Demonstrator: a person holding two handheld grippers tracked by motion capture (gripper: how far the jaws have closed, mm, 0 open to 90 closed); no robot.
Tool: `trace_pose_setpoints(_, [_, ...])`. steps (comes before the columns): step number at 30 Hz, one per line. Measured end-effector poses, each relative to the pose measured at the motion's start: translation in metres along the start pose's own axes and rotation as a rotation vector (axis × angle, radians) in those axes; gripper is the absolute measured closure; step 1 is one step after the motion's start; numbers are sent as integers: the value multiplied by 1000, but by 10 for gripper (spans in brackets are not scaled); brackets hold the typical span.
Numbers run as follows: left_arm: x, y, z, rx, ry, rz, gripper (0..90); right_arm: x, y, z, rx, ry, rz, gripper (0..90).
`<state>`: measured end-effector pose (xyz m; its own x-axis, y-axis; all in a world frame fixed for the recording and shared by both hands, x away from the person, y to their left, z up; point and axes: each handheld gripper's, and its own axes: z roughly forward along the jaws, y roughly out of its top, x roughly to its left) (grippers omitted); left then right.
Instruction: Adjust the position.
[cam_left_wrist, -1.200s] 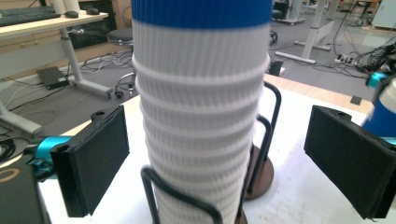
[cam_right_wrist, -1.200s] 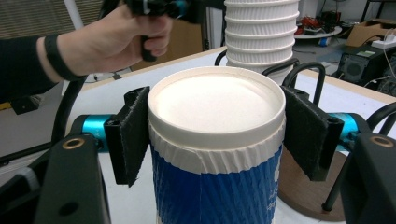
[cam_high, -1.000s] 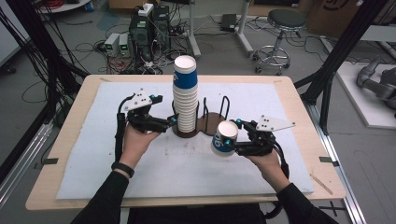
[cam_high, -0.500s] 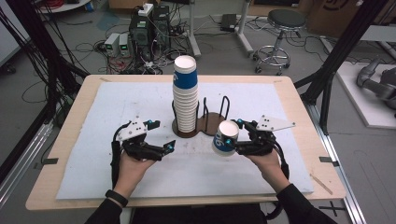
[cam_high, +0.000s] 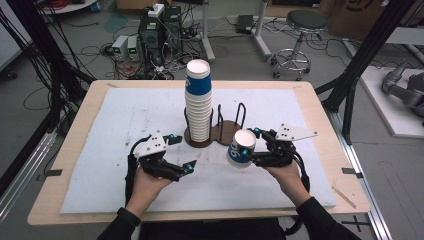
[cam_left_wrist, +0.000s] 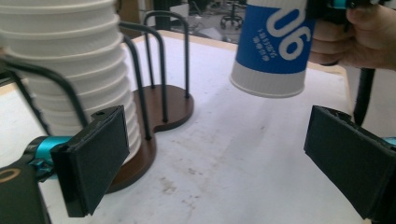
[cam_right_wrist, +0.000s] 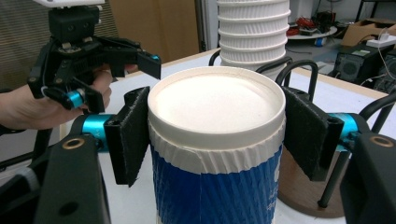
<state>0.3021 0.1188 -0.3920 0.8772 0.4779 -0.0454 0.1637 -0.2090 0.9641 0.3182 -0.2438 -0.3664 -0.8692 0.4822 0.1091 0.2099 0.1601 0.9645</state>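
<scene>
A tall stack of blue and white paper cups (cam_high: 198, 102) stands in the left ring of a brown wire cup holder (cam_high: 227, 131). My right gripper (cam_high: 255, 147) is shut on a single blue and white cup (cam_high: 241, 148), held tilted above the mat just right of the holder. In the right gripper view both pads press the cup (cam_right_wrist: 217, 140) below its white base. My left gripper (cam_high: 183, 151) hovers open and empty over the mat, front-left of the stack. Its view looks between the wide jaws at the stack (cam_left_wrist: 65, 60) and the held cup (cam_left_wrist: 273, 46).
A white mat (cam_high: 125, 115) covers most of the wooden table (cam_high: 75, 125). The holder's right ring of wire loops (cam_high: 240, 115) holds no cups. Black frame posts (cam_high: 360, 65) rise at the table's right, with a stool (cam_high: 300, 30) and electronics on the floor behind.
My left gripper has drawn back from the stack toward the table's front and stands open. The right gripper keeps the cup almost still.
</scene>
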Motion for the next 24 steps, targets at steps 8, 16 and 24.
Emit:
trace_pose_setpoints(8, [-7,-1,17,14,-56,-13,66,2,0,-1,-7,32,16,300])
trace_pose_setpoints(16, [-17,-1,36,21,-125,-10,66,8,0,2,-13,80,17,300])
trace_pose_setpoints(24, [-28,-3,58,46,-182,7,66,14,-2,7,1,122,6,299])
